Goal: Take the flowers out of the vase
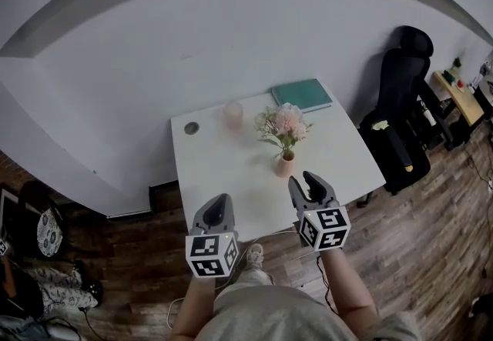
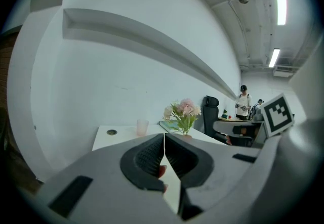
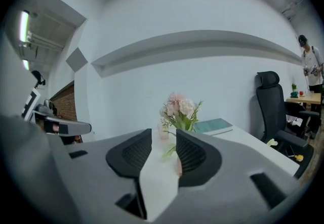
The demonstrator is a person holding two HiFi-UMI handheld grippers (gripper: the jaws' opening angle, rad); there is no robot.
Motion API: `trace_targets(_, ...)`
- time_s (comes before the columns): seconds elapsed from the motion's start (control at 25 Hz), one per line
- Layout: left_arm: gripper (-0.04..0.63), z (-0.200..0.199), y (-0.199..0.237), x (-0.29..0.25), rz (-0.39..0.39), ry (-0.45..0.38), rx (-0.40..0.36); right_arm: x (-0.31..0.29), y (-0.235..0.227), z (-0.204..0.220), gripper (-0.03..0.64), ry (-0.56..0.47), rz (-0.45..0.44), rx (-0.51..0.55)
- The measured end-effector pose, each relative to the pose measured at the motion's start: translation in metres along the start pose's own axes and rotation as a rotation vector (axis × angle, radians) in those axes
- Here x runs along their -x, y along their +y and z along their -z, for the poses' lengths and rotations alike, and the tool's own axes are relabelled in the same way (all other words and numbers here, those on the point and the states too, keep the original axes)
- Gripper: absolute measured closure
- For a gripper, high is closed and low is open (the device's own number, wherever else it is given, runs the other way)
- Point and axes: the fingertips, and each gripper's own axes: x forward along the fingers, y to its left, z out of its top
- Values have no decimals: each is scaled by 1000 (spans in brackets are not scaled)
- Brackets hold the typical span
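Left tool [image 1: 222,199] jaws together, right tool [image 1: 306,178] jaws apart and empty: tugging the pink flower bunch [image 1: 286,122] may topple the unheld small peach ceramic vase [image 1: 285,165].

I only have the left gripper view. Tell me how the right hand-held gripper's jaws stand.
Observer: The right hand-held gripper has its jaws apart, and nothing sits between the pads.
Operator: Give me its place relative to the vase.
Observer: In the head view it hovers just short of the vase, on the near side, with no contact that I can see.
Operator: Now place my left one.
Observer: The left hand-held gripper is by the near edge of the table, off to the vase's left and farther from it than the right one.
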Motion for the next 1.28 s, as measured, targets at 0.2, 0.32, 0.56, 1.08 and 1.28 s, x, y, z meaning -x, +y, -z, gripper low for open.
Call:
trace_targets(0.2,587,-5,11,-24,3,8,8,-34,-14,8,468,35,17,8)
trace_targets(0.32,588,-6,20,-38,0,15,21,-54,-22,12,459,56,25,14)
trace_targets(0.56,588,-7,29,-63,2,31,37,-83,-36,17,451,79,37,19)
trace_targets(1.08,588,-12,42,-108,10,50,39,-135,-65,31,439,133,49,6)
trace_targets(1.28,587,-14,44,-118,13,51,31,-145,-67,33,439,137,41,-10)
